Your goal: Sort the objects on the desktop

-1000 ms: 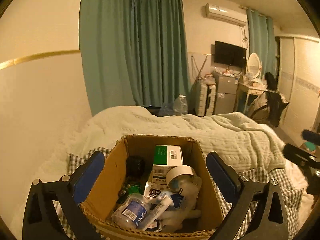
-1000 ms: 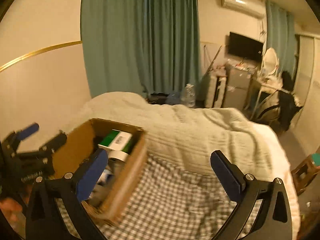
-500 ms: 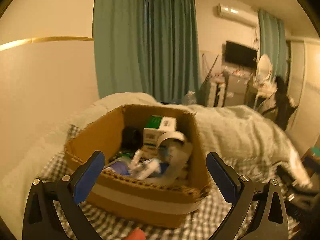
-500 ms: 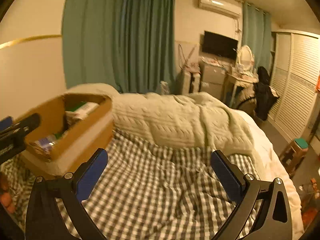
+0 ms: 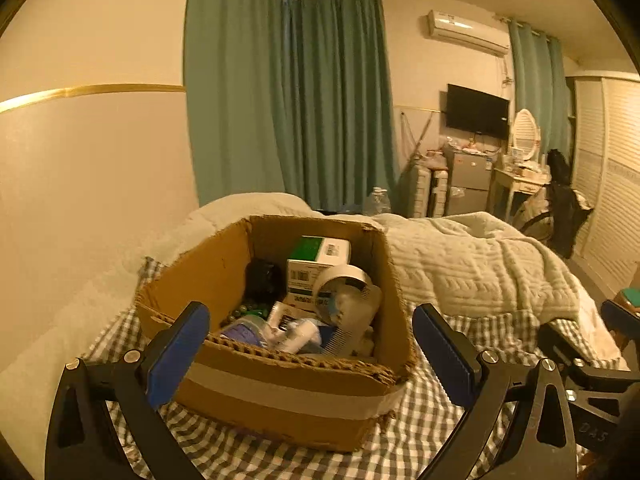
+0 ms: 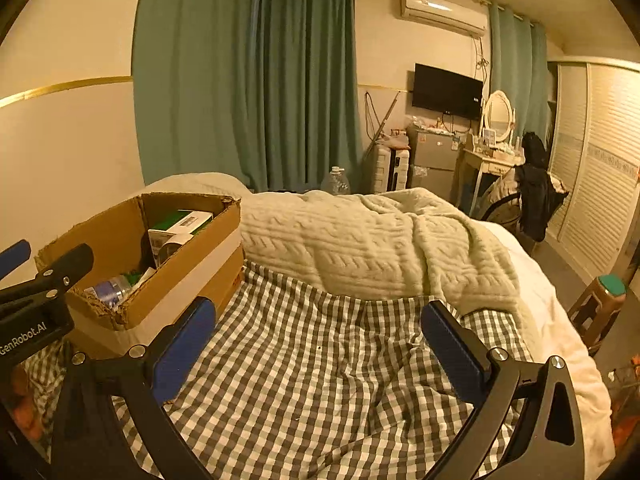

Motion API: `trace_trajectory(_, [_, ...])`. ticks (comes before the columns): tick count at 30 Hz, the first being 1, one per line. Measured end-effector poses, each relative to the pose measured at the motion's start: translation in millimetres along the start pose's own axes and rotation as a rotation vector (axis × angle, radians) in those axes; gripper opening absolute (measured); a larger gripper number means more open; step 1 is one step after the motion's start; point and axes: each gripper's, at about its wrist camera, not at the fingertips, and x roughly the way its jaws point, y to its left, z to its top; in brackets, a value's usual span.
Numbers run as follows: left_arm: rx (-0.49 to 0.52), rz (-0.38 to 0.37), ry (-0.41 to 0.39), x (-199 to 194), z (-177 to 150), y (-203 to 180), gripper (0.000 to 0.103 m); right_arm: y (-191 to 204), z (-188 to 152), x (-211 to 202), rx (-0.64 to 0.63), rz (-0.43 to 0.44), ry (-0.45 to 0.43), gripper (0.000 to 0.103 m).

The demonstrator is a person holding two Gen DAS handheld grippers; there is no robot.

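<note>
An open cardboard box [image 5: 280, 392] with a pale tape band sits on the checked bedsheet [image 6: 320, 380]. Inside lie a green and white carton [image 5: 318, 256], a roll of tape [image 5: 340, 280], a black object [image 5: 262, 276], tubes and a small bottle [image 5: 244, 330]. My left gripper [image 5: 308, 354] is open, held in front of the box's near wall, nothing between its pads. My right gripper [image 6: 320, 350] is open over bare sheet, right of the box [image 6: 168, 276]. The left gripper's black frame [image 6: 36, 304] shows at the right wrist view's left edge.
A cream knitted blanket [image 6: 380, 248] is heaped behind the sheet. Beyond the bed stand teal curtains [image 6: 260, 80], a wall TV [image 6: 446, 90], a small fridge [image 6: 432, 162], a dressing table with mirror [image 6: 496, 148] and a stool [image 6: 600, 300] at the right.
Both grippers drew back from the box; the left view went from above the contents to facing its near wall. The right gripper swung right over the sheet, then slightly back left.
</note>
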Motion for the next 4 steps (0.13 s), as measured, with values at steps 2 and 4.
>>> trace_trajectory(2, [-0.009, -0.018, 0.007, -1.1, -1.5, -0.7, 0.103, 0.7, -1.2, 0.3, -0.005, 0.002, 0.007, 0.102])
trace_trajectory(4, [-0.007, -0.035, 0.012, -4.7, -2.4, -3.1, 0.103, -1.2, -2.4, -0.9, 0.003, 0.009, 0.012, 0.102])
